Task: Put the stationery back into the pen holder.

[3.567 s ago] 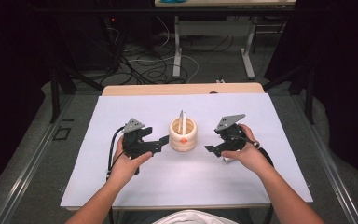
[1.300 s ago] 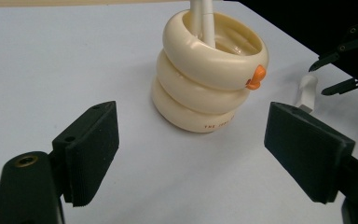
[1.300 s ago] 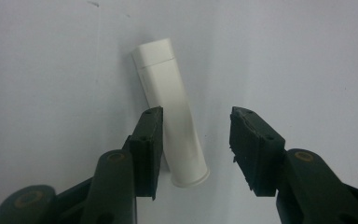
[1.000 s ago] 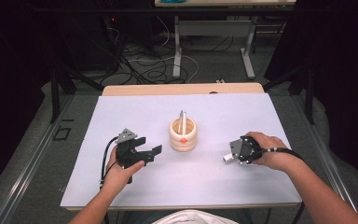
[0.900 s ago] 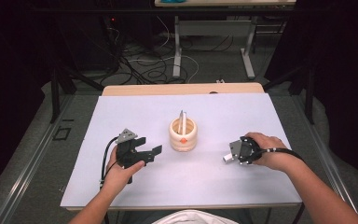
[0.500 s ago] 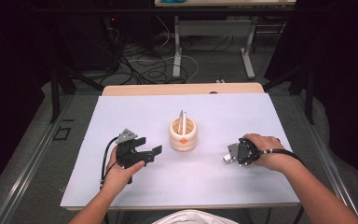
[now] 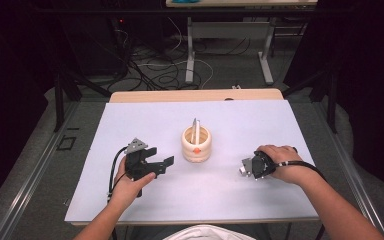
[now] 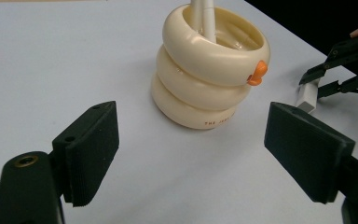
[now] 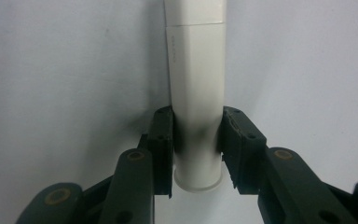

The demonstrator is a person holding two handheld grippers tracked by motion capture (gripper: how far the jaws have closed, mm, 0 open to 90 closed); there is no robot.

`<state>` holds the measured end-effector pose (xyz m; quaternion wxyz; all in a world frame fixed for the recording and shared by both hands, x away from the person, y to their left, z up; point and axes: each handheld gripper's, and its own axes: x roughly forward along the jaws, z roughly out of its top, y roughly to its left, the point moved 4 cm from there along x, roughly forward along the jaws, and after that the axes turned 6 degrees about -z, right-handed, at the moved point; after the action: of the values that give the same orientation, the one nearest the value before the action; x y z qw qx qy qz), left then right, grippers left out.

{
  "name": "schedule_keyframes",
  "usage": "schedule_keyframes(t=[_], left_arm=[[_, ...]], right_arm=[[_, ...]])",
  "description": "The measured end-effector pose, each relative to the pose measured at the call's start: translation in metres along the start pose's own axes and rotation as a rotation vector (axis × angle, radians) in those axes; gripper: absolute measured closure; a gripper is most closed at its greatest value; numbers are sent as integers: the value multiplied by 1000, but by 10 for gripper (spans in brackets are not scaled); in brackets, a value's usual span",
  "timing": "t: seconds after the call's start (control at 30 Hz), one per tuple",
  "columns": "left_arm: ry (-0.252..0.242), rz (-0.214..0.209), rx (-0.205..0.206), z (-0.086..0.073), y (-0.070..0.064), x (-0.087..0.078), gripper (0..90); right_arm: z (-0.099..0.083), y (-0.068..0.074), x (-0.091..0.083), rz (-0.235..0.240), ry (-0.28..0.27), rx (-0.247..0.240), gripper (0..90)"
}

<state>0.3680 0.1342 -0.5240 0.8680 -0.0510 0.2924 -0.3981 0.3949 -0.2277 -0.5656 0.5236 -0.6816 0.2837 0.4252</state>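
- A dark room with cables and desk legs on the floor lies behind a table covered by a white sheet (image 7: 130, 125); a strip of wood shows along the table's far edge.
- A cream holder (image 7: 197, 143) made of three stacked rings stands upright near the middle of the sheet, a little toward the far edge. A small orange nub (image 8: 259, 73) sticks out of its top ring.
- A white stick (image 7: 195, 130) stands in the holder, leaning slightly.
- The left gripper (image 7: 161, 165) is held low over the sheet just left of the holder, toward the near edge. Its jaws are spread wide and hold nothing; in the left gripper view the holder sits beyond the gap, apart from both pads (image 8: 93, 149).
- The right gripper (image 7: 244, 169) is right of the holder, toward the near right corner, pointing left. Its jaws are pinched on a white tube (image 9: 197, 107), which runs forward between the pads just above the sheet.
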Motion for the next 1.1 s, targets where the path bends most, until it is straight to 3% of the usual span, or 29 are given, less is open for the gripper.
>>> schedule_keyframes(t=[0.17,0.3,0.6,0.87,0.97,1.0,1.03,1.07,1.1], left_arm=[[-1,1,-4,0,0,1,182],[-1,2,-5,-1,0,1,182],[0,3,-4,-1,1,1,182],[-1,6,-3,-1,2,1,182],[1,6,-3,-1,1,1,182],[0,7,-3,-1,1,1,182],[0,7,-3,-1,2,1,182],[2,7,-4,-1,2,1,182],[1,7,-3,-1,2,1,182]], right_arm=[[1,2,-1,-26,1,-19,673],[1,2,-1,-18,0,-29,673],[7,-1,-5,-67,-44,11,674],[17,-7,-12,-128,-96,56,673],[22,-10,-16,-157,-108,37,674],[23,-9,-17,-164,-107,52,674],[25,-10,-18,-196,-135,48,673],[26,-11,-22,-171,-98,43,674],[28,-11,-21,-217,-140,53,673]])
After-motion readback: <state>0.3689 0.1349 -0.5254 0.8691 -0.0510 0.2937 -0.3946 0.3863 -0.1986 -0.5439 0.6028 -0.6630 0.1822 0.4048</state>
